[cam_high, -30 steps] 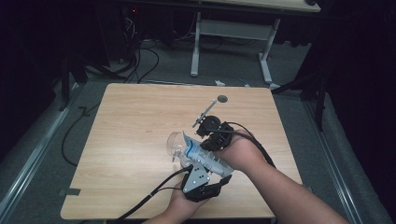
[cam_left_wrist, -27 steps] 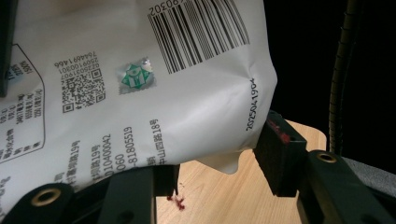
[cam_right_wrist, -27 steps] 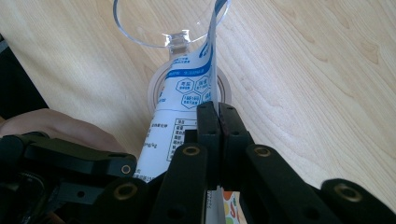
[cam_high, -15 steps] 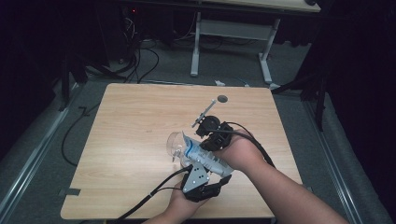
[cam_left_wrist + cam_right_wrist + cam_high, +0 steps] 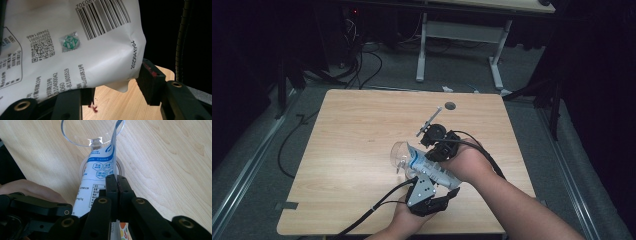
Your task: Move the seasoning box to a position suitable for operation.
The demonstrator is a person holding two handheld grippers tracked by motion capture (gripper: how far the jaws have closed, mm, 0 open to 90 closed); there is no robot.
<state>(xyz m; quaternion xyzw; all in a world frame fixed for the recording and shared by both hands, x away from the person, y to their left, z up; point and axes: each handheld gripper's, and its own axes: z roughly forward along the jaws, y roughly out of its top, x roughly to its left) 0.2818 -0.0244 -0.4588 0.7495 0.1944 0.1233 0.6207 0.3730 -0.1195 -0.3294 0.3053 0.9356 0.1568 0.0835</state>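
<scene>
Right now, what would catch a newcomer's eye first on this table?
Near the front of the wooden table, a white printed pouch is tilted into a clear glass. The left gripper holds the pouch by its barcode end, and the right gripper pinches it shut higher up, near the glass.

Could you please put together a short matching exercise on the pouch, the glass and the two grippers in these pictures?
Things:
1. white pouch
2. clear stemmed glass
3. left gripper
4. right gripper

States:
A. jaws pressed together on the pouch's thin edge
B. printed with a barcode and blue markings
C. jaws apart around the pouch's bulging lower end
D. see-through, standing on the wooden table

Pairs: 1-B, 2-D, 3-C, 4-A
</scene>
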